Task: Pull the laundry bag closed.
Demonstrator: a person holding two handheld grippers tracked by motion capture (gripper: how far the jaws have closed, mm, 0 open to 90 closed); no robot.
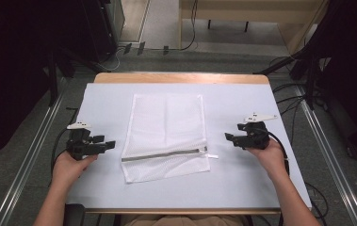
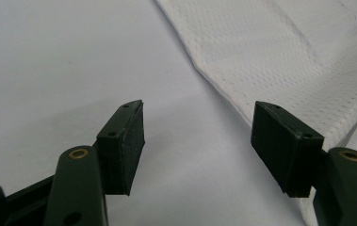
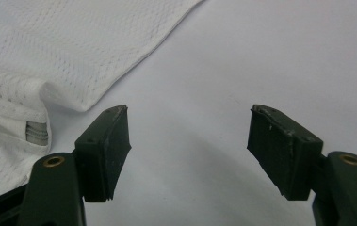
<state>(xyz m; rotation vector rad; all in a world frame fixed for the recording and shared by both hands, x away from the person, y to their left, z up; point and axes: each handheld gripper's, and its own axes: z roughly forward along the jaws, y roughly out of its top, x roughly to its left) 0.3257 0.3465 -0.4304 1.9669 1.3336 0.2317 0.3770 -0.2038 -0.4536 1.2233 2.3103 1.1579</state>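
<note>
High view: the white mesh bag point(image 1: 166, 134) lies flat mid-tabletop, zip toward your near edge. It looks light, limp and snag-prone, so pinch a hemmed corner. Your left hand-held gripper point(image 1: 111, 144) and right hand-held gripper point(image 1: 228, 136) gape wide, holding nothing.
</note>
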